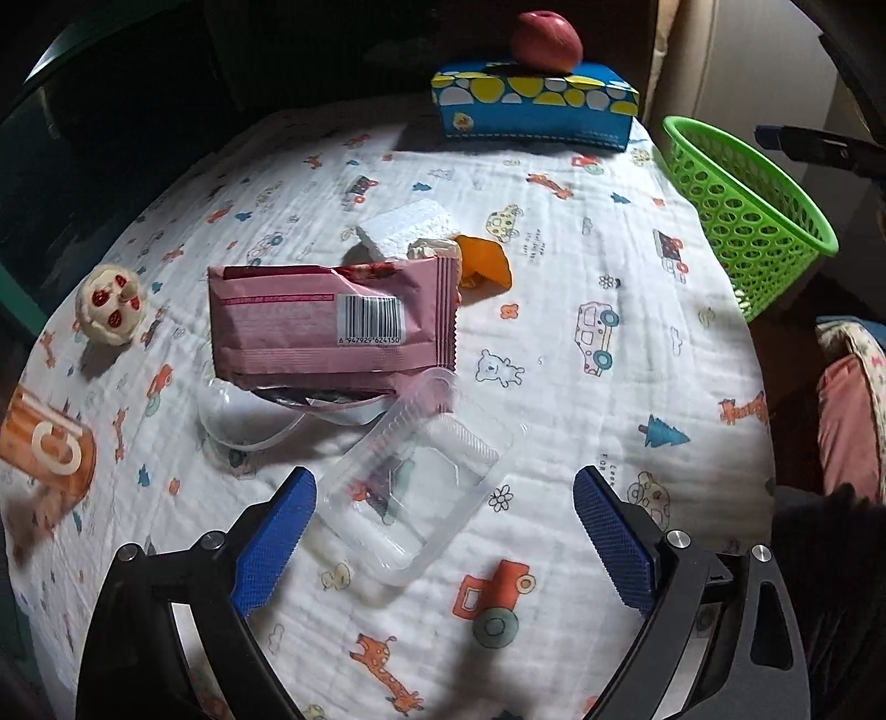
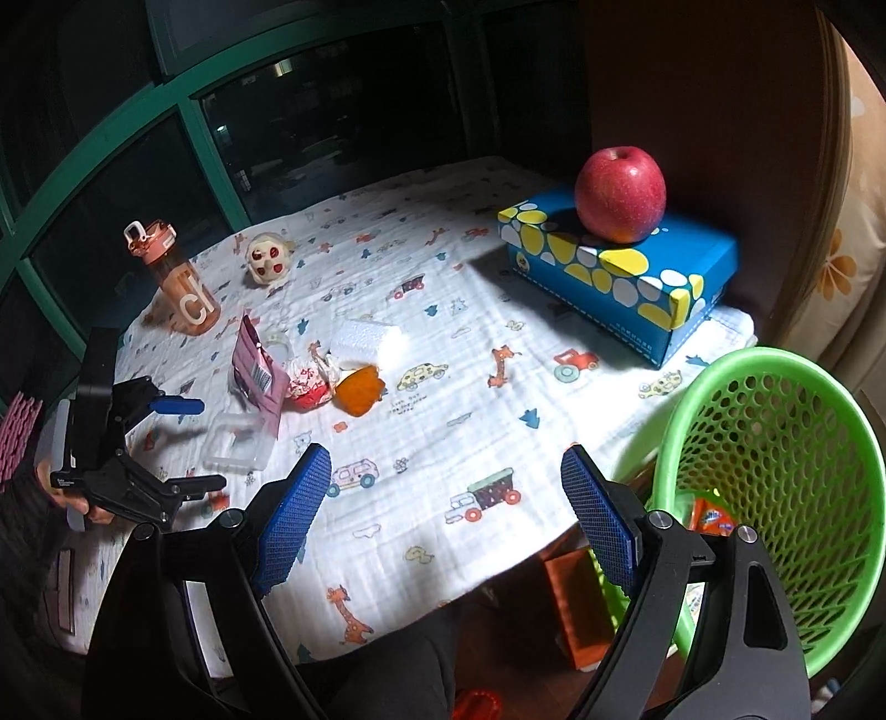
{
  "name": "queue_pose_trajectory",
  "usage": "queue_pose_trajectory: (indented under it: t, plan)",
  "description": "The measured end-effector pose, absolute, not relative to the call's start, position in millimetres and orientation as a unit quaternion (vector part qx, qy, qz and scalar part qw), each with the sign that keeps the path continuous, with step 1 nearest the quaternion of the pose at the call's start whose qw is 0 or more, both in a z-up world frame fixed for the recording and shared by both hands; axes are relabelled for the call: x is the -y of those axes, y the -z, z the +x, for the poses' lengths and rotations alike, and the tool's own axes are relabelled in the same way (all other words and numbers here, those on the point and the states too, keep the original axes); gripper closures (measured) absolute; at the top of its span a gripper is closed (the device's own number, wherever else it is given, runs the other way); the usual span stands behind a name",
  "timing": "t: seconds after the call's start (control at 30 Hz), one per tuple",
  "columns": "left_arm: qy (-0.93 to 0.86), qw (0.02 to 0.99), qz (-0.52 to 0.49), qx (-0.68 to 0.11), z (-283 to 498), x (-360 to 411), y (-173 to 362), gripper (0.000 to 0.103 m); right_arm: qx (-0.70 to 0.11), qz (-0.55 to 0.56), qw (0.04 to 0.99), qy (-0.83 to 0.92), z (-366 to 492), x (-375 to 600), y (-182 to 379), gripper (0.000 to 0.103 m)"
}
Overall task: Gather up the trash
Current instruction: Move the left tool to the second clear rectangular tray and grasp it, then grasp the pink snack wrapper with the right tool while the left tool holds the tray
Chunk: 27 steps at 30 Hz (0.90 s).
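Left wrist view: the left gripper (image 1: 443, 498) gapes wide and empty over a clear, ribbed plastic tray (image 1: 415, 487) lying on the tabletop (image 1: 581, 387), just before a pink wrapper (image 1: 332, 327). Right wrist view: the right gripper (image 2: 446, 479) is spread wide, holding nothing, beside the green basket (image 2: 775, 459).

Two grippers: the left gripper (image 1: 443, 515) and the right gripper (image 2: 446, 487). On the table (image 1: 581, 387) lie one pink wrapper (image 1: 326, 327), one clear tray (image 1: 421, 487), one clear spoon (image 1: 238, 415), one foam block (image 1: 407, 230), one orange peel (image 1: 484, 266), one bottle (image 2: 177, 277), one small toy (image 1: 111, 304), one tissue box (image 1: 534, 105) and one apple (image 1: 547, 41). One green basket (image 2: 775, 487) holds one orange packet (image 2: 714, 520).
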<state>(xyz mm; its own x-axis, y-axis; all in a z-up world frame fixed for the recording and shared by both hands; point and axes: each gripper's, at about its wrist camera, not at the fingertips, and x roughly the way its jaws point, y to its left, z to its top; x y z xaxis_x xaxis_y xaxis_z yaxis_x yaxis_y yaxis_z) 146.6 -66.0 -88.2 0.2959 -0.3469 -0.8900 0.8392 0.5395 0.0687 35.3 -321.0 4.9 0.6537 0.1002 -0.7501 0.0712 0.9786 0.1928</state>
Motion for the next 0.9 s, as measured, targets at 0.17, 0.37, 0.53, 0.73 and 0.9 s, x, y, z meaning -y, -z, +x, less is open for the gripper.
queue_pose_trajectory:
  t: [0.17,0.37,0.53,0.73,0.9]
  plan:
    - [0.424,0.726,0.3,-0.45,158.4,69.7,97.7,0.012,-0.426,0.105,0.898,-0.004,43.4,319.9,-0.2,0.018]
    - [0.446,0.705,0.306,-0.459,171.8,72.3,107.9,0.012,-0.435,0.1,0.895,-0.005,53.5,315.5,3.8,0.018]
    - [0.46,0.696,0.297,-0.464,179.1,72.7,115.4,0.012,-0.442,0.096,0.892,-0.008,60.9,311.2,8.5,0.018]
    - [0.47,0.689,0.288,-0.47,177.8,73.6,126.6,0.02,-0.447,0.092,0.89,-0.015,66.3,305.8,12.4,0.018]
    - [0.461,0.696,0.291,-0.468,174.4,70.4,129.9,0.042,-0.449,0.087,0.889,-0.02,71.0,300.9,13.9,0.018]
